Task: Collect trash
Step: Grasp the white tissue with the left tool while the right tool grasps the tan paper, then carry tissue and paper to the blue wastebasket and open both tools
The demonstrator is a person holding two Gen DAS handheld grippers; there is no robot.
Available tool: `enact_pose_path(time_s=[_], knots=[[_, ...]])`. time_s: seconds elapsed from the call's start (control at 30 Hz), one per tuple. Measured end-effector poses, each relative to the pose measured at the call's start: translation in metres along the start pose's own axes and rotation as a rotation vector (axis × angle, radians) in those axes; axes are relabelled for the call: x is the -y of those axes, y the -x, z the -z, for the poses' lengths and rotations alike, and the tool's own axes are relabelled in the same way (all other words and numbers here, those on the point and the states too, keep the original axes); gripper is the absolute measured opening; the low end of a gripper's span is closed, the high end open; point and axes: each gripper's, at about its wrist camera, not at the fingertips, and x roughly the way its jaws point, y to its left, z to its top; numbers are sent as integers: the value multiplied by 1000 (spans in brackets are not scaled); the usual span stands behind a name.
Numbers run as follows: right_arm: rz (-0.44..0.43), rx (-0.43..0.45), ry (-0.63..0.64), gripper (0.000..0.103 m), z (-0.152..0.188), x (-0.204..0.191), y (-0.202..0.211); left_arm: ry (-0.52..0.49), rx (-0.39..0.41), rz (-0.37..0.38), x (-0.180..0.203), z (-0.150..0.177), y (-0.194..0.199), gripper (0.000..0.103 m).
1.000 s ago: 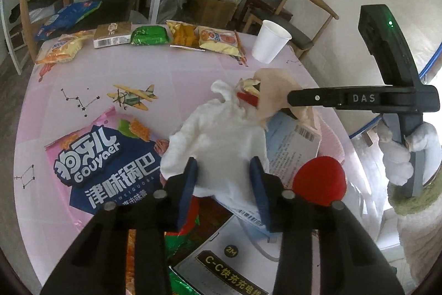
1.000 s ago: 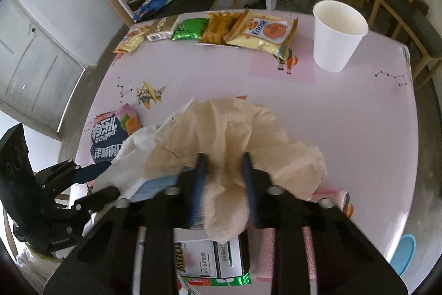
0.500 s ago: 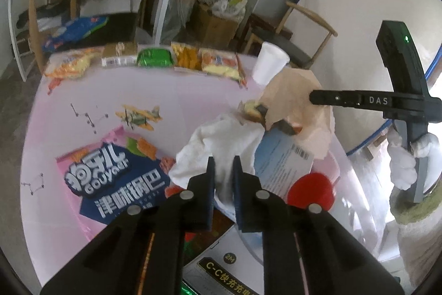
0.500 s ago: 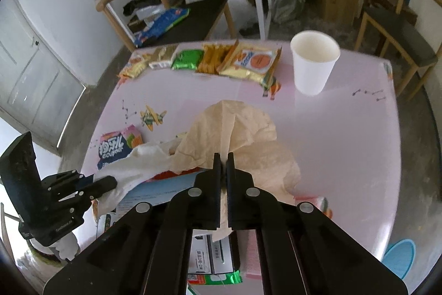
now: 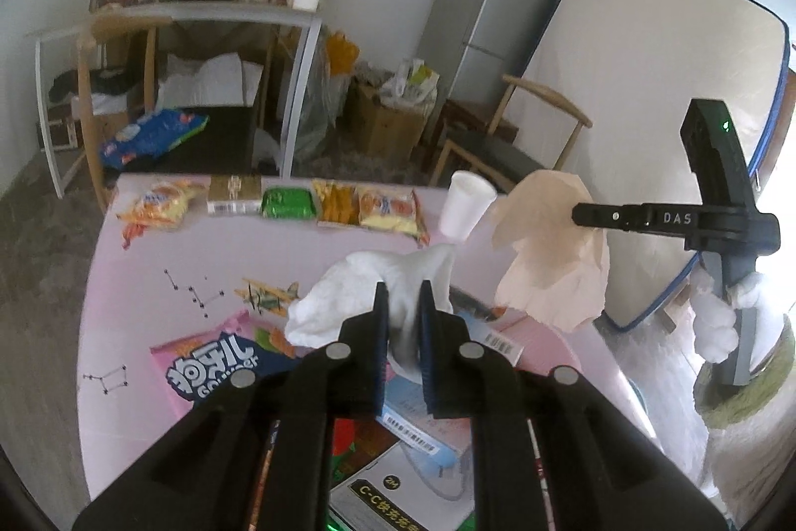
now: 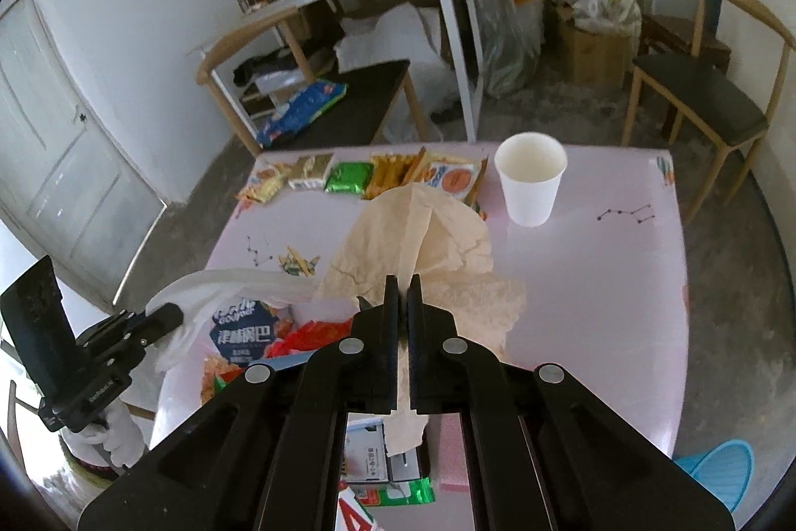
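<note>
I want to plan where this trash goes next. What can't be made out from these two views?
- Any bin: none shows in either view.
- Pile under the left gripper: in the left view its arms and the white tissue hide most of it.
- Small white box: right view, print too small, half behind the beige paper in the right gripper.

Crumpled white tissue [image 5: 368, 287], creased tan paper [image 6: 423, 242], glossy snack bag [image 5: 219, 362], matt paper cup [image 6: 530, 177].

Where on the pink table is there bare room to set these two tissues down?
Bare pink table lies right of the brown tissue, below the paper cup. Another free patch sits left, between the snack row and the Gouyaer bag. The near edge under both grippers is crowded with boxes and wrappers.
</note>
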Motion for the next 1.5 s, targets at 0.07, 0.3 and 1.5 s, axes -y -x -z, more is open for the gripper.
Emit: enact_pose_path(time_s=[0.07, 0.3, 1.5], knots=[[-2, 16, -6, 2, 1, 2, 10, -5, 17, -1, 6, -4, 10, 10], [9, 90, -15, 2, 9, 14, 61, 5, 65, 45, 41, -15, 43, 10], [399, 101, -712, 2, 254, 332, 206, -398, -493, 617, 506, 100, -173, 10]])
